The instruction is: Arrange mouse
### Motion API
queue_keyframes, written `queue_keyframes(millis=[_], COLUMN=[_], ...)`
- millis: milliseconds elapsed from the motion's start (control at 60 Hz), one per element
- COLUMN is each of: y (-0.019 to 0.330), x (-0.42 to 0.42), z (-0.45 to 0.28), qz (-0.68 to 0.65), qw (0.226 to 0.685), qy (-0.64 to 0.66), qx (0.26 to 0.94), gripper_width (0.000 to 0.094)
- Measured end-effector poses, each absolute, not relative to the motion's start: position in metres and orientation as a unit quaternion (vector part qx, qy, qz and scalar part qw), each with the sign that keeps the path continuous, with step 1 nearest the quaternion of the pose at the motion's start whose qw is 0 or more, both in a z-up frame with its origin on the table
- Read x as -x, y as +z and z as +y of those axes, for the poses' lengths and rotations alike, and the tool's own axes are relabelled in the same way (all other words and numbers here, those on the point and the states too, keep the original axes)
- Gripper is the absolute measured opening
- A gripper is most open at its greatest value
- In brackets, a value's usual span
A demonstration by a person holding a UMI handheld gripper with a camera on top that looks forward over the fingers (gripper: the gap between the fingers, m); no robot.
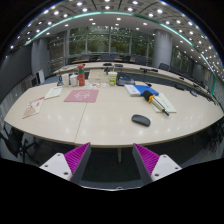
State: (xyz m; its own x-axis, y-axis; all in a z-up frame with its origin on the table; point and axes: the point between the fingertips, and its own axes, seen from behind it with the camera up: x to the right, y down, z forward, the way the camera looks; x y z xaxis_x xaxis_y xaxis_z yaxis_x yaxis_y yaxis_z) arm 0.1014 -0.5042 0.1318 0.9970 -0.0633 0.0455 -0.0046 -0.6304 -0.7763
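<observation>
A dark mouse (141, 120) lies on the pale table (100, 118), toward its near right part. My gripper (111, 158) is held back from the table's near edge, well short of the mouse. Its fingers stand wide apart with nothing between them; the purple pads (77, 156) face each other across the gap. The mouse is beyond the fingers and a little to the right.
A pink sheet (82, 96) and white papers (52, 94) lie at the left of the table. Books and a blue-and-yellow item (147, 92) lie at the far right. Small bottles (80, 76) stand at the back. Dark chairs (196, 88) surround the table.
</observation>
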Motion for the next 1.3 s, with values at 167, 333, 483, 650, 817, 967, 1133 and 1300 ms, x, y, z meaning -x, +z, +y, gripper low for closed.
queue_keyframes(millis=[167,333,483,650,817,967,1133,1300], y=[0.084,0.04,0.009,-0.007,-0.006,-0.008,-0.012,-0.011], x=[-0.202,-0.265,-0.298,-0.315,-0.314,-0.315,-0.312,-0.308], z=[-0.454,-0.399,-0.35,-0.301,-0.262,-0.236,-0.215,-0.206], qz=[-0.001,-0.003,0.002,0.005,-0.001,-0.002,-0.009,-0.01], qw=[0.449,0.443,0.44,0.44,0.448,0.448,0.45,0.455], qy=[-0.067,-0.064,-0.055,-0.048,-0.033,-0.02,-0.011,-0.011], qx=[0.891,0.894,0.897,0.896,0.894,0.894,0.893,0.89], gripper_width=[0.086,0.0862,0.0859,0.086,0.0853,0.0814,0.0593,0.0427])
